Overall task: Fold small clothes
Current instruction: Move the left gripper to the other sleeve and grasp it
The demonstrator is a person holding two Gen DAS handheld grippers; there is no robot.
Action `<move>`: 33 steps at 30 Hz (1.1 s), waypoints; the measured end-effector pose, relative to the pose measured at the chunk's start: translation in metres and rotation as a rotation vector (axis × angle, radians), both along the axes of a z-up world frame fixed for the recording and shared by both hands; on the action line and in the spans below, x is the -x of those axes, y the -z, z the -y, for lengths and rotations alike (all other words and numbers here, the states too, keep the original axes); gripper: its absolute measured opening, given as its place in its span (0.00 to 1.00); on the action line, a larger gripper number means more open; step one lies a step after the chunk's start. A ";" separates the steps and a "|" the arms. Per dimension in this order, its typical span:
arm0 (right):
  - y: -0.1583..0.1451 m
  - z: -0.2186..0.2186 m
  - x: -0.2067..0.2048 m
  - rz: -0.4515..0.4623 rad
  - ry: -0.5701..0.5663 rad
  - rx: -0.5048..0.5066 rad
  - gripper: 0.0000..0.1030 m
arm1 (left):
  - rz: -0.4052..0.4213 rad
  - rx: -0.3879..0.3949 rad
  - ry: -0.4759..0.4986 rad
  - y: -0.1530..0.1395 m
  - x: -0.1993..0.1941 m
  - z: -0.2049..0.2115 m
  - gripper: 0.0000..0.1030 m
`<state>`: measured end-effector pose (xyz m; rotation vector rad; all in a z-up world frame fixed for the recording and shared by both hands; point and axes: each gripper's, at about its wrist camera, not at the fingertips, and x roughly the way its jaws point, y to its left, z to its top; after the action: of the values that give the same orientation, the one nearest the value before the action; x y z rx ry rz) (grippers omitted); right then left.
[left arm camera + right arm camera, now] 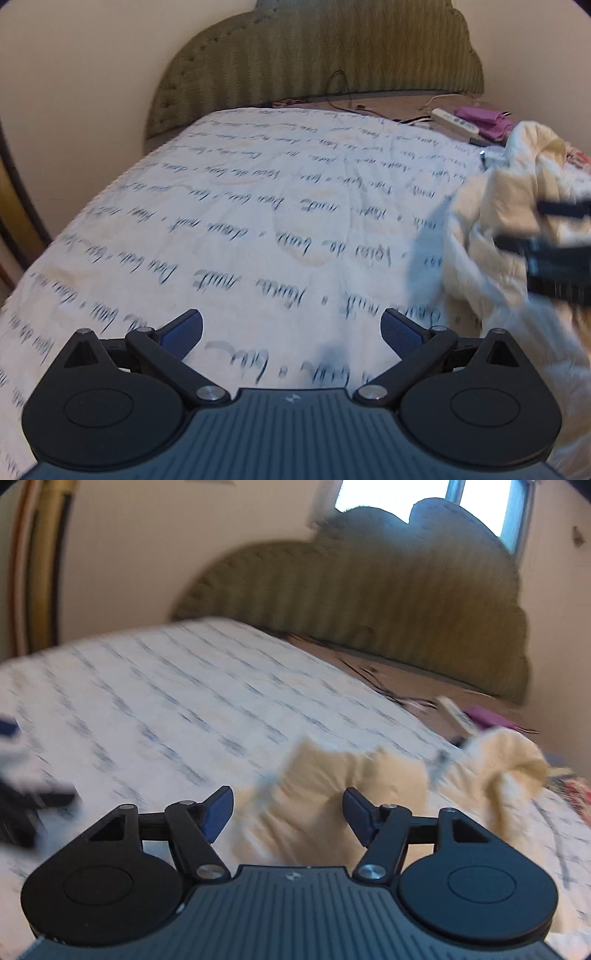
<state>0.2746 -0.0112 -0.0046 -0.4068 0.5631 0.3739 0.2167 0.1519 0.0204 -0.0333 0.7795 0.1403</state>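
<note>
Cream garment (pixel 332 797) lies crumpled on the bed (pixel 258 221) directly ahead of the spread, empty right hand-held gripper (pixel 288 812), nearer than the equally spread left hand-held gripper (pixel 291 332).

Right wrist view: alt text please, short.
Open right gripper hovers just above a crumpled cream garment, not holding it. The garment lies on a bed cover printed with script, a green headboard behind. Image is motion-blurred.

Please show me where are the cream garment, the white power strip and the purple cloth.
cream garment (pixel 317 794): right wrist view, on its crumpled middle.
white power strip (pixel 456 120): left wrist view, on its body.
purple cloth (pixel 484 118): left wrist view, on its top fold.
</note>
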 end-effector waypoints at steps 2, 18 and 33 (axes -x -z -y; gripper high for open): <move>0.016 0.023 -0.002 -0.048 0.041 -0.003 0.70 | 0.005 0.053 0.051 -0.003 -0.023 -0.003 1.00; 0.071 0.102 0.004 -0.201 0.118 -0.251 0.86 | -0.154 0.237 0.310 0.023 -0.245 0.120 0.99; 0.058 0.106 0.011 -0.198 0.127 -0.288 0.88 | -0.122 0.275 0.271 0.021 -0.219 0.131 0.06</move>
<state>0.2631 -0.1175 -0.0630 -0.0559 0.7128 0.3694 0.4355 0.0209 -0.0003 -0.1806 0.9126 -0.2246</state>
